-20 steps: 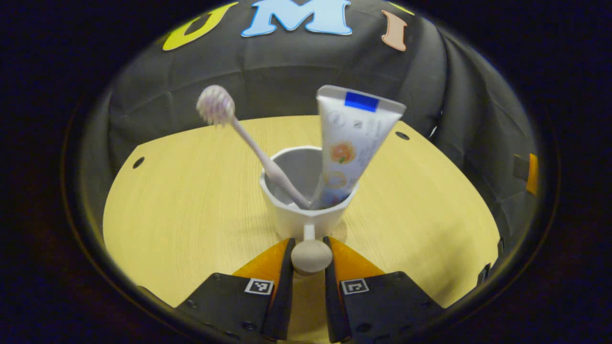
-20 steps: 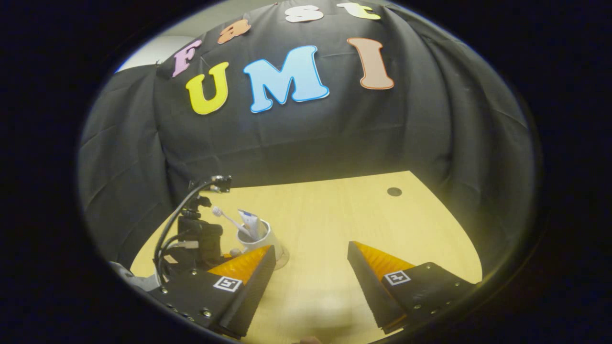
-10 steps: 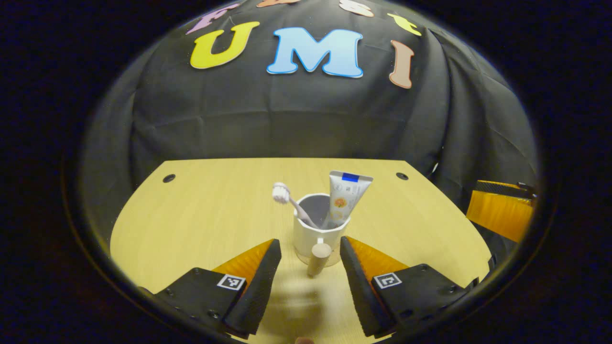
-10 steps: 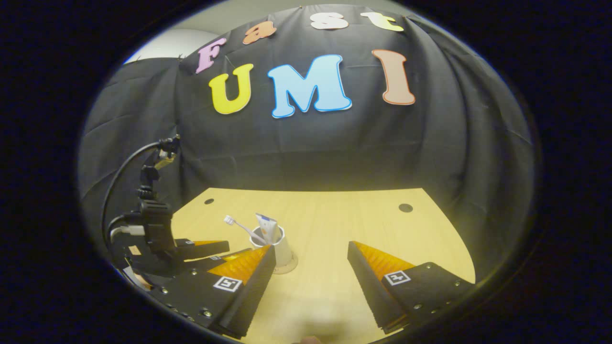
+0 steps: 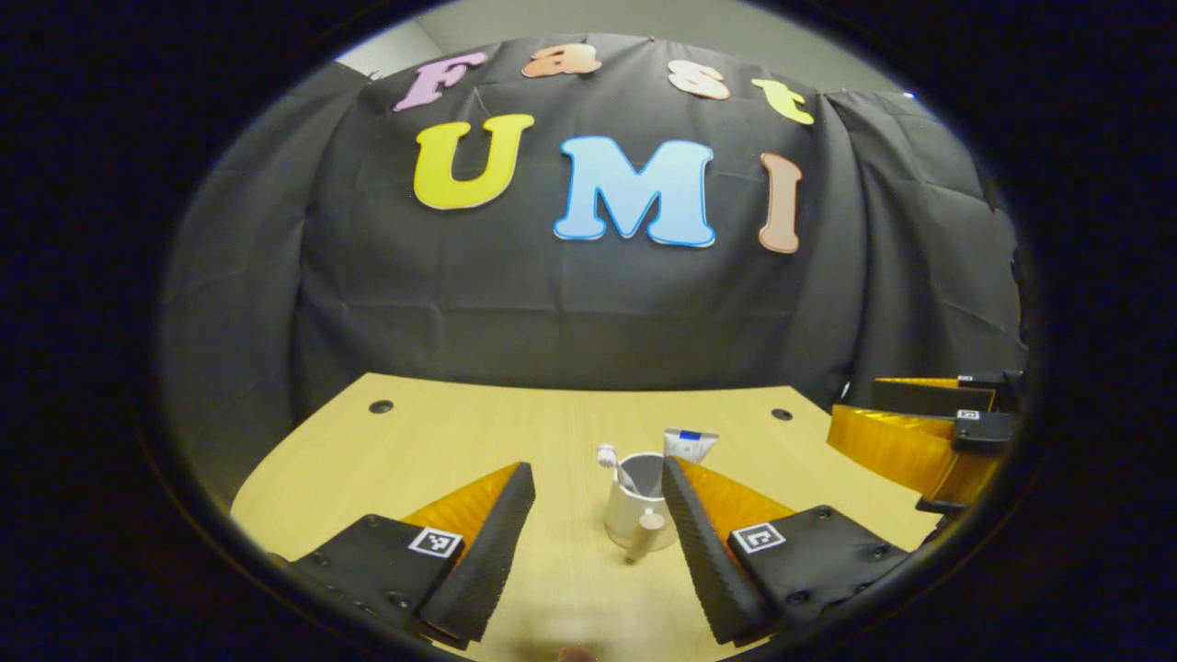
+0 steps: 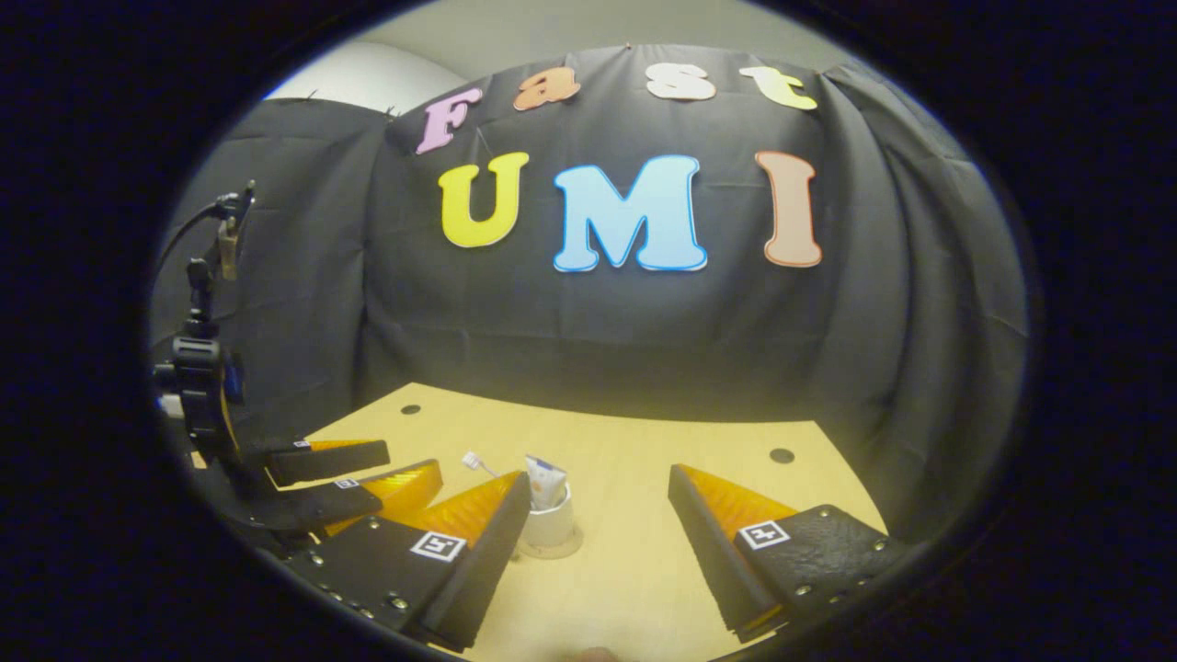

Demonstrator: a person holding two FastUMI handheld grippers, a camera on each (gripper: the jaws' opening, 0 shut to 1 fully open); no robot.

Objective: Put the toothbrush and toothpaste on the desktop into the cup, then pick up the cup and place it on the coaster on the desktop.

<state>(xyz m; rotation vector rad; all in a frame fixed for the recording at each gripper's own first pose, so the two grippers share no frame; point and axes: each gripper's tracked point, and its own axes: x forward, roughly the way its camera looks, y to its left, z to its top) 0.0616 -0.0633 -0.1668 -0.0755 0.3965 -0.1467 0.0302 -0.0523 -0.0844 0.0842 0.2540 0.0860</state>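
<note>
A white cup with a round wooden handle stands upright on the wooden desktop. In it lean a pale toothbrush and a white toothpaste tube. My left gripper hangs open, back from the cup and apart from it. In the right gripper view the cup sits on a round coaster, with the toothbrush and the toothpaste tube sticking out. My right gripper is open and holds nothing, off to the cup's right.
The black cloth wall closes the desk at the back and sides. Small dark holes mark the desktop's far corners. The right gripper shows at the right edge of the left gripper view. The left gripper with its cable mast stands left in the right gripper view.
My left gripper has let go of the cup's handle, opened and drawn back and up. The cup stays on the coaster. The right gripper has pulled back a little too.
</note>
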